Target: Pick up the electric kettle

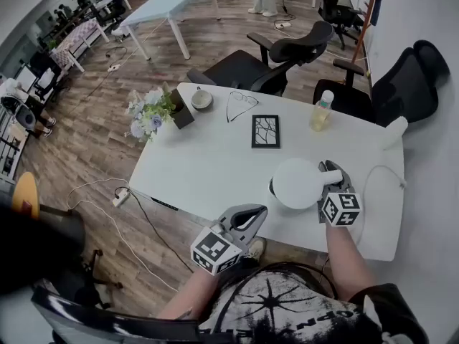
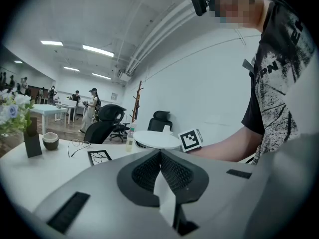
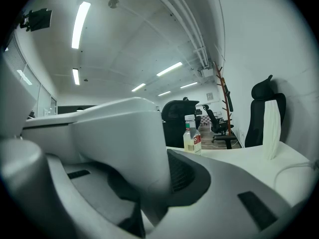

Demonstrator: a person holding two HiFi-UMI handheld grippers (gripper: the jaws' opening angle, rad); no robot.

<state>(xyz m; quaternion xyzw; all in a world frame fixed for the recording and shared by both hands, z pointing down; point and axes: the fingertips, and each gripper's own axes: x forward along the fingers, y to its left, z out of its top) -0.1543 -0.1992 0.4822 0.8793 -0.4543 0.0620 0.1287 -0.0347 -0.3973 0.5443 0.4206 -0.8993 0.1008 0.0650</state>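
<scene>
Head view shows the right gripper (image 1: 330, 177), jaws clamped on the handle of the kettle (image 1: 295, 183) on the tabletop (image 1: 215, 167), seemingly ready to lift it, while the left gripper (image 1: 252, 214) idles, jaws together.

The head view looks steeply down on the table (image 1: 208, 170); both gripper views skim across it (the right hard against the kettle (image 3: 114, 128)), sharing the bottle (image 3: 192, 136).
</scene>
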